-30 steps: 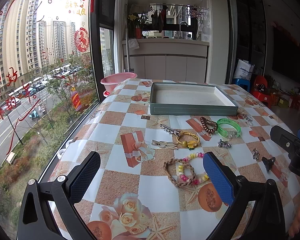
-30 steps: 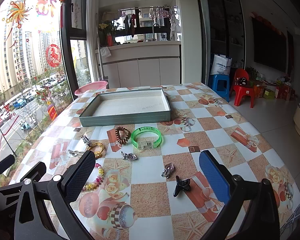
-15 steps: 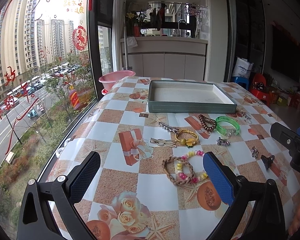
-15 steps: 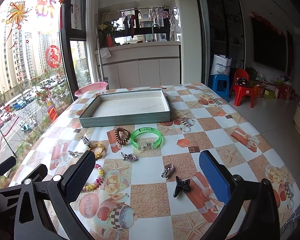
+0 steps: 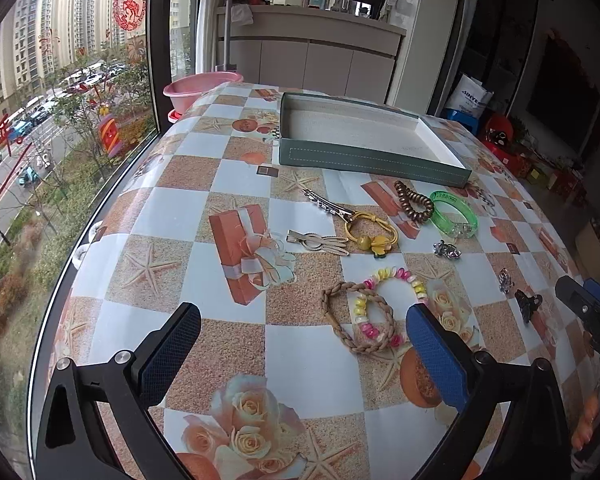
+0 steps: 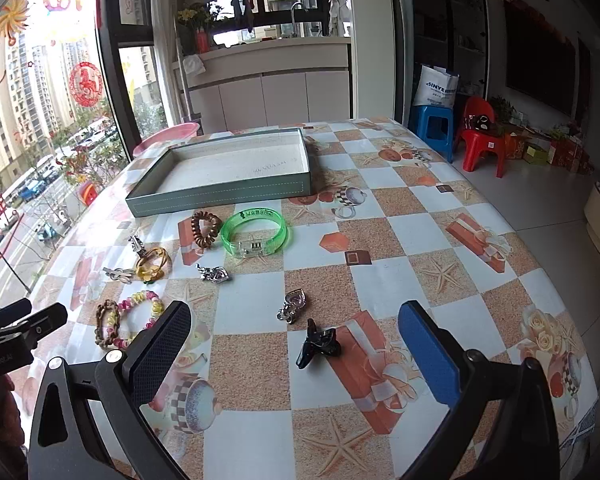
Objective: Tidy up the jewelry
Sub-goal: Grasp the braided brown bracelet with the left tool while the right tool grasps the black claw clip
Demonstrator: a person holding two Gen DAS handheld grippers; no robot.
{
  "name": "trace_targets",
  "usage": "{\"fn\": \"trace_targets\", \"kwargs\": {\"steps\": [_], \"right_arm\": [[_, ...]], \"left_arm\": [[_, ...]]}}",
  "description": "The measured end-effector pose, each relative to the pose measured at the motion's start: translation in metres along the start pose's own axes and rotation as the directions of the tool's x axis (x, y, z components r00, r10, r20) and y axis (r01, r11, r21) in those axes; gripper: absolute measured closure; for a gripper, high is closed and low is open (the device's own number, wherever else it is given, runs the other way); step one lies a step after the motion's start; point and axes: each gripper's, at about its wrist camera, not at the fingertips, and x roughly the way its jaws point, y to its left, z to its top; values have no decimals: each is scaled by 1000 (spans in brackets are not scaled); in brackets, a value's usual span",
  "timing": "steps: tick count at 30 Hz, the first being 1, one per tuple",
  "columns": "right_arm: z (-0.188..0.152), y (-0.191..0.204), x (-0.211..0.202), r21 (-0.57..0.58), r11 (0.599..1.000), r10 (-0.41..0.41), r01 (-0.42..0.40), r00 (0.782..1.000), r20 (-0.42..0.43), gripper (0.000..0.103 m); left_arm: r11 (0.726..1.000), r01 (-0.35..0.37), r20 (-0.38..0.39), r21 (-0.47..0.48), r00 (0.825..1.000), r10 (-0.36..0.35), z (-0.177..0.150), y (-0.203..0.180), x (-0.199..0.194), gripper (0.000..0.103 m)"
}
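The left gripper is hovering over the table, jaws apart and holding nothing, with the braided bracelet lying just ahead. Farther right, the green bangle is sitting near the tray. The right gripper is hanging jaws apart above the black clip.

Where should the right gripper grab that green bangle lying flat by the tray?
Come straight down on the green bangle and pinch one side of its band, one finger inside the ring, one outside. It lies flat, so only the thin wall offers a hold; the right gripper is open.
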Motion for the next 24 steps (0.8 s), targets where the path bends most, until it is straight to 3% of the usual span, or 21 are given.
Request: {"fn": "trace_targets", "kwargs": {"steps": [3, 9, 12, 13, 16, 21, 23, 24], "right_arm": [[0, -14, 14, 15, 1000, -25, 26, 998, -65, 0], [-2, -25, 50, 48, 999, 5, 4, 981, -195, 0], [-4, -21, 63, 36, 999, 3, 6, 975, -222, 0], [-4, -19, 66, 29, 1000, -4, 11, 974, -228, 0], [-5, -15, 73, 24, 1000, -5, 11, 970, -243, 0], [-8, -10, 81, 23, 1000, -14, 21, 965, -261, 11], [-9, -7, 80, 9, 999, -28, 32, 966, -256, 17], [-9, -6, 79, 4, 999, -34, 36, 967, -252, 20]], "left_arm": [[1000, 10, -66, -8, 998, -11, 3, 3, 16, 0], [999, 12, -132, 32, 991, -8, 4, -9, 39, 4], [998, 5, -146, 63, 989, 4, 3, -16, 47, 6], [997, 3, -152, 72, 988, 8, 2, -18, 49, 13], [994, -3, -150, 107, 988, 19, 2, -22, 53, 13], [990, 8, -144, 138, 989, 12, 1, -25, 52, 22], [989, 30, -140, 142, 990, -10, 1, -26, 50, 35], [989, 37, -139, 145, 990, -16, 0, -27, 49, 37]]}}
